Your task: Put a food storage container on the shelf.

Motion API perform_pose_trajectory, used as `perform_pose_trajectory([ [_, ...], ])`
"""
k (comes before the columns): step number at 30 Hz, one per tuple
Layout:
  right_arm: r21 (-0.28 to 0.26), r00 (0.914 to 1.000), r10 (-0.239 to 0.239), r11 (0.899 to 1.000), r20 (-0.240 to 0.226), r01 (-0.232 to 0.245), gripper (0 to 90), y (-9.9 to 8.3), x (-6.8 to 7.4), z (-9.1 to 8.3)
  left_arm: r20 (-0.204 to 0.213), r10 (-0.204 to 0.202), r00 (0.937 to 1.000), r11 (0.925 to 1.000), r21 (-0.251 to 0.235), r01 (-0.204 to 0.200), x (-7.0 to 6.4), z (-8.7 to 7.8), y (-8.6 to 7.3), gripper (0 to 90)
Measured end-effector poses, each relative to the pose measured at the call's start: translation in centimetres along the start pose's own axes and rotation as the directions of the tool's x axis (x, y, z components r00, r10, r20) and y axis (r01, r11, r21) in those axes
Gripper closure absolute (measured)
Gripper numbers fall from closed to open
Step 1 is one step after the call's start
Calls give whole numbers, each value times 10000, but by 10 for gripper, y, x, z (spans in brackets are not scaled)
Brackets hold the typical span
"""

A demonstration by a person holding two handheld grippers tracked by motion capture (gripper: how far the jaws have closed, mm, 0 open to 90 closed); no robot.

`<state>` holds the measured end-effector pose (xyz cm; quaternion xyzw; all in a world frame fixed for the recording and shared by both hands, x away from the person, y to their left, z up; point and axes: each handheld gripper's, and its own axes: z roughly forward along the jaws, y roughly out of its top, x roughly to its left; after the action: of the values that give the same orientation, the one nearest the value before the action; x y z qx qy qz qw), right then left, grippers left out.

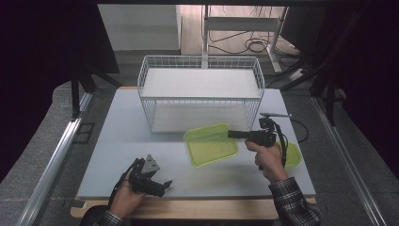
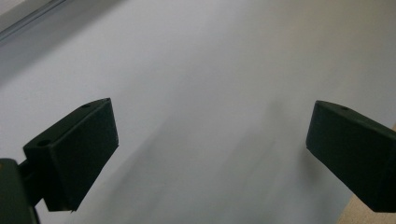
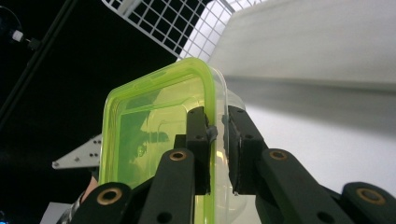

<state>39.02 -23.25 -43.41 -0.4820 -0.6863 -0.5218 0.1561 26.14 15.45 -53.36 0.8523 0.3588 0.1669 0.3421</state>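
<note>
My right gripper (image 3: 217,140) is clamped on the wall of a green-rimmed clear container (image 1: 210,143); one jaw sits inside the rim, the other outside, pinching the plastic between them. In the right gripper view the container (image 3: 159,116) stands on edge in front of me, with the wire basket's (image 3: 173,21) mesh above it. From the high view, my right hand (image 1: 267,157) holds the container tilted just above the grey table (image 1: 117,141), right in front of the white wire basket (image 1: 200,92). A green lid (image 1: 293,155) lies on the table just behind my right hand.

My left gripper (image 1: 160,184) is spread wide with nothing between its jaws. It rests low near the table's front edge, well apart from the container, and looks down on bare table surface (image 2: 210,70).
</note>
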Motion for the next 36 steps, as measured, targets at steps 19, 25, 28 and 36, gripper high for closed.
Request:
perform_pose_trajectory([
  [19,-453,9986,-480,9979,-230,469,796,40,32,-9,15,-90,10000,9999,-87,90,2,-1,0,18],
  [25,-618,9983,-529,9968,-241,513,796,52,41,-11,162,-309,9994,9993,-215,313,3,-3,0,19],
  [28,-704,9982,-552,9961,-234,535,796,58,45,-12,201,-351,9992,9992,-174,355,4,-3,0,21],
  [36,-904,9974,-697,9936,-153,681,796,76,55,-13,290,-535,9981,9985,102,532,3,-2,1,35],
])
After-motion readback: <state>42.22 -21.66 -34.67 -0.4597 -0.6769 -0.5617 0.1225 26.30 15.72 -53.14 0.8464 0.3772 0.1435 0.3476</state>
